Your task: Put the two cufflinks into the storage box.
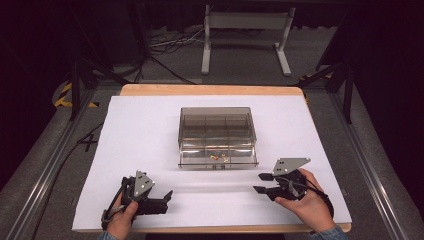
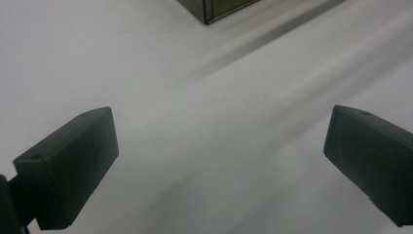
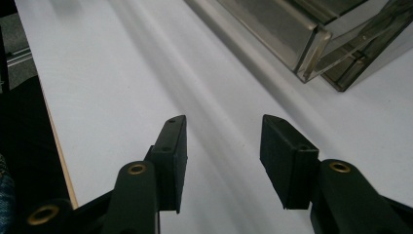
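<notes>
A smoky clear plastic organiser box (image 1: 217, 136) sits mid-table, its front drawer pulled out with a few small red and yellow bits (image 1: 218, 157) inside. My left gripper (image 1: 167, 196) lies low near the front left, pointing right, jaws wide apart over bare white paper; a corner of the box (image 2: 214, 9) shows far off in the left gripper view. My right gripper (image 1: 262, 183) is held at the front right, pointing left, open with nothing between the jaws. Over white paper in the right gripper view (image 3: 224, 146), the box's drawer corner (image 3: 311, 53) lies ahead to the right.
White paper (image 1: 145, 135) covers the wooden table (image 1: 210, 90). A white table frame (image 1: 245, 35) and cables lie on the floor behind. Metal rails run along both sides. The table's front edge (image 3: 58, 146) is close to the right gripper.
</notes>
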Demonstrator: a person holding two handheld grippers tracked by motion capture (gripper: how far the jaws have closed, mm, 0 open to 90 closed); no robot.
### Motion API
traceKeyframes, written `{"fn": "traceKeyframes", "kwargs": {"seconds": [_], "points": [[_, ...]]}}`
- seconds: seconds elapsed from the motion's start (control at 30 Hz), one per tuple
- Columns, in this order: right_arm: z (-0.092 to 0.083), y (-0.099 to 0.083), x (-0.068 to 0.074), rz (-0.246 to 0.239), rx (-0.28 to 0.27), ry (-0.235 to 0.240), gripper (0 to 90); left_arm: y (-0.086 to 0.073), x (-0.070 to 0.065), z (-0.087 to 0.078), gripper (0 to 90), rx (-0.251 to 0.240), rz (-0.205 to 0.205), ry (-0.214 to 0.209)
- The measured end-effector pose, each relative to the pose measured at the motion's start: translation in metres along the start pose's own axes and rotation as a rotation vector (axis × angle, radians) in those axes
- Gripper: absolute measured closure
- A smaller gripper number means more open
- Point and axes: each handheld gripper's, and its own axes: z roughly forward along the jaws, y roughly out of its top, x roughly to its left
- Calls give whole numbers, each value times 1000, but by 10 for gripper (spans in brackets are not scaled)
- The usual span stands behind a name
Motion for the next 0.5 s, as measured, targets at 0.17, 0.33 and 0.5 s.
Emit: {"fn": "traceKeyframes", "kwargs": {"seconds": [0.17, 0.33, 0.5], "points": [[8, -7, 2, -1, 5, -13, 523, 0, 0, 0, 1, 0, 3, -1], [14, -13, 2, 3, 10, -21, 519, 0, 0, 0, 1, -1, 4, -2], [20, -19, 1, 9, 7, -28, 515, 0, 0, 0, 1, -1, 8, -3]]}}
